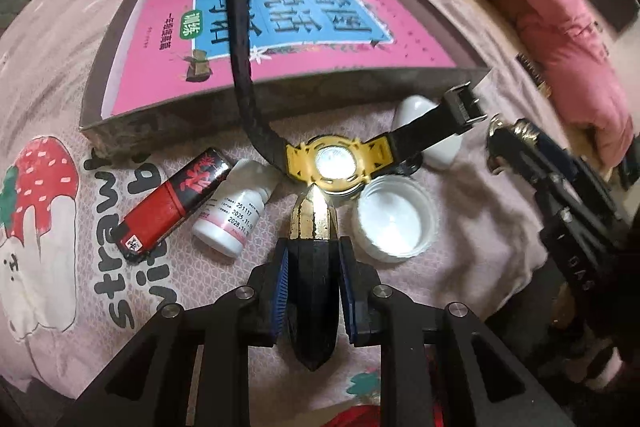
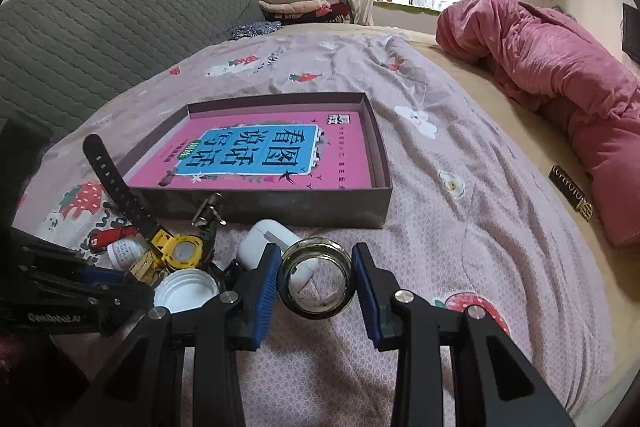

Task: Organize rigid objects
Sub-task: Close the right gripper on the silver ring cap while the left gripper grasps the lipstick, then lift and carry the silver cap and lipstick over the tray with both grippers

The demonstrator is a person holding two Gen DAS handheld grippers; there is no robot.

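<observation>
My left gripper (image 1: 313, 269) is shut on a black and gold pointed object (image 1: 312, 223), whose tip touches a yellow wristwatch (image 1: 336, 163) with black straps lying on the bed; the watch also shows in the right wrist view (image 2: 182, 251). My right gripper (image 2: 317, 279) is shut on a small clear glass jar (image 2: 318, 277), held above the bedspread. A shallow grey box (image 2: 280, 213) holding a pink book (image 2: 256, 155) lies just beyond; it also shows in the left wrist view (image 1: 280, 95).
A red and black lighter (image 1: 176, 199), a white pill bottle (image 1: 232, 215), a white lid (image 1: 394, 217) and a white earbud case (image 2: 266, 239) lie by the watch. A pink quilt (image 2: 560, 75) is heaped at right. A grey headboard (image 2: 100, 35) stands at left.
</observation>
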